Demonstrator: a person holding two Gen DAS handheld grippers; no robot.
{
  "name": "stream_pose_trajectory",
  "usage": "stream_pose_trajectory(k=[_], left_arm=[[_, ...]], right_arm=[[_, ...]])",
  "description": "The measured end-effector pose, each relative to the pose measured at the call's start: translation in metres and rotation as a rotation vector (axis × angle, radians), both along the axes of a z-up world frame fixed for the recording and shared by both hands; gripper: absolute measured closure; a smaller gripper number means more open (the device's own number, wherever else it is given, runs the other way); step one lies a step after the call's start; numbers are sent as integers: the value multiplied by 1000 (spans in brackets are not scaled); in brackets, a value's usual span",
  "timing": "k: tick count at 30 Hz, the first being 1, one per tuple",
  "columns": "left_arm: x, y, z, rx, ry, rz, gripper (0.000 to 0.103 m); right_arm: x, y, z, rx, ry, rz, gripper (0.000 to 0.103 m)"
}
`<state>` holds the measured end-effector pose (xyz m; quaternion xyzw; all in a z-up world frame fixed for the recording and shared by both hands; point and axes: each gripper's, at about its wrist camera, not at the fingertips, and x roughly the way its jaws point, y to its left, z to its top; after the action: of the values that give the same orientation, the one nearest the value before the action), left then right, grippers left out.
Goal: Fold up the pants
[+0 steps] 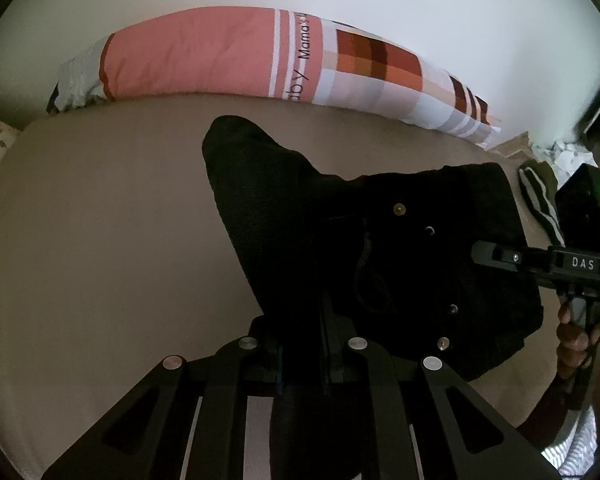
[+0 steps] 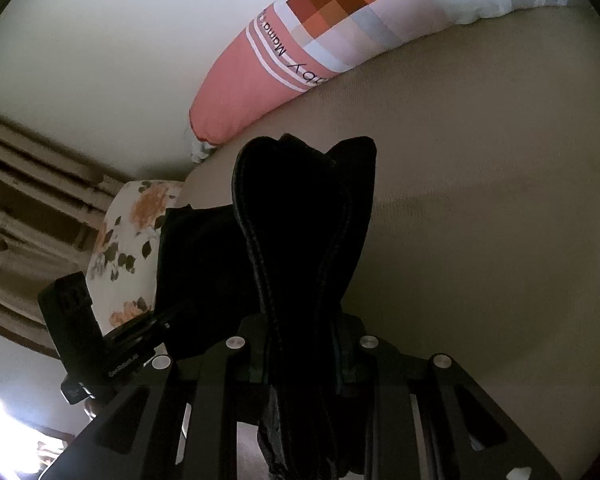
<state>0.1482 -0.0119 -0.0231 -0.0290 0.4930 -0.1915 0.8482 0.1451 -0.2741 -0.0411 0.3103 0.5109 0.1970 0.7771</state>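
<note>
Both of your grippers are clamped on the black pants (image 1: 380,248), which hang bunched above the bed (image 1: 100,220): left gripper (image 1: 324,344) pinching fabric near the rivets, right gripper (image 2: 304,356) on a thick seamed edge. Risk: uneven pull skews the fold (thick seam could slip), and slack cloth may drag towards the pillow (image 1: 204,56).

left gripper (image 1: 304,344): jaws clamped on dark cloth, tilted down | right gripper (image 2: 304,344): clamped likewise, hand-held (image 1: 580,340)

Left tool (image 1: 304,344) grips black pants (image 1: 380,248) above bed (image 1: 100,220).
</note>
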Motion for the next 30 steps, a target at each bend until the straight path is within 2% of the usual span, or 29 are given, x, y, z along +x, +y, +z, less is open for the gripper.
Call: stream_pose_trajectory(k=[9,15,19,23,25,26,28,30], left_arm=[[48,-3,-14,24,-9,19,90],[79,-2,-25,9,3,31,90],[98,0,-31,1,-5,36,90],[108,2,-46,34,-2,39,89],[110,8,-59,32,16,52,83],[110,9,-63,28,21,54,81],[110,12,-71,31,25,68,67],[107,12,-76,52,6,73,62]], right_arm=[[46,1,-15,5,21,-30,82],[72,-1,-21,11,27,-55,82],[87,0,-22,-19,13,-62,82],[95,1,-31,-110,19,-72,82],[96,0,-39,-160,40,-86,79],[95,0,-43,-193,44,-87,74],[92,3,-48,-259,48,-94,67],[91,5,-50,-294,39,-99,62]])
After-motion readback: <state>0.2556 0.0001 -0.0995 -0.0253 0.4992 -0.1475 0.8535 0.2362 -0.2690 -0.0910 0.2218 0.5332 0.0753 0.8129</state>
